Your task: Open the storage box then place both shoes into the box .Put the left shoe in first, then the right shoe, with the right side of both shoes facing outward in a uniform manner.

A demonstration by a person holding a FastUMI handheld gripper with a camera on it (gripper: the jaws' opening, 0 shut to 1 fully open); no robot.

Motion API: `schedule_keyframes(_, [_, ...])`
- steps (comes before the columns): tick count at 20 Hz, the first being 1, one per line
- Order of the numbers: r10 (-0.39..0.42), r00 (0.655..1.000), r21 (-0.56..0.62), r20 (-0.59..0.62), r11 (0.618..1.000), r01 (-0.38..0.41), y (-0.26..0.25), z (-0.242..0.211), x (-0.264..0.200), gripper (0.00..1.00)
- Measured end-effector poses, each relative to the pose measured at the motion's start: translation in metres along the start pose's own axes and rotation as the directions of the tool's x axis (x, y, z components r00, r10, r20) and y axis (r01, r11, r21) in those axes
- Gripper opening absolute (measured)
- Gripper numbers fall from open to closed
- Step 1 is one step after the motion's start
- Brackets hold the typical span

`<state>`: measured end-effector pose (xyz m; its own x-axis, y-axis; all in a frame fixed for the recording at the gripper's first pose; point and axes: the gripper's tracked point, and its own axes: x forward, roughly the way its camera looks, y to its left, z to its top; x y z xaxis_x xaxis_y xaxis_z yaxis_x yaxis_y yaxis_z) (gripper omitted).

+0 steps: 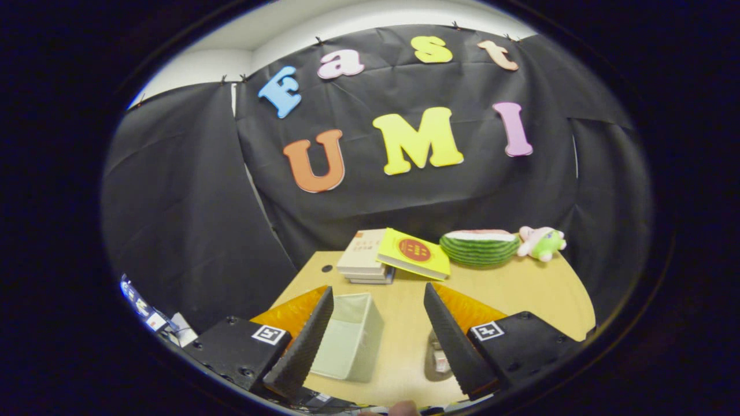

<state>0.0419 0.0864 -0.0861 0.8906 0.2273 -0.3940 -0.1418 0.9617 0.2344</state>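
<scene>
Currently your gripper [378, 315] is spread wide, holding nothing; the pale translucent plastic storage box [350, 338] sits on the tan wooden table [520, 294] between the fingers, against the left one

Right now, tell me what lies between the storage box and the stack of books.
In the gripper view, only bare tabletop separates the storage box from the stack of books. The open gripper straddles the box, gripping nothing.

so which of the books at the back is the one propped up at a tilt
The yellow book with the red circle on its cover: it leans tilted against the flat stack of pale books, beside the watermelon plush. The gripper is open above the table.
</scene>
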Motion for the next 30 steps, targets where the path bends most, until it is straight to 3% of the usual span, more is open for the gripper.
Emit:
schedule_keyframes(5, [-0.061, 0.987, 0.019, -0.150, 0.998, 0.065, -0.061, -0.072, 0.011, 1.00])
schedule_keyframes(10, [-0.089, 0.945, -0.008, -0.315, 0.996, 0.091, -0.102, -0.140, 0.038, 1.00])
schedule_keyframes(19, [-0.101, 0.809, 0.027, -0.579, 0.989, 0.143, -0.146, -0.228, 0.114, 0.99])
schedule_keyframes(22, [-0.088, 0.777, 0.025, -0.624, 0.991, 0.132, -0.153, -0.245, 0.129, 0.92])
schedule_keyframes(23, [-0.076, 0.764, 0.044, -0.641, 0.990, 0.136, -0.154, -0.247, 0.130, 0.85])
schedule_keyframes(26, [-0.057, 0.732, 0.092, -0.679, 0.982, 0.162, -0.159, -0.261, 0.138, 0.75])
schedule_keyframes(30, [-0.043, 0.702, 0.135, -0.711, 0.971, 0.196, -0.164, -0.271, 0.142, 0.47])
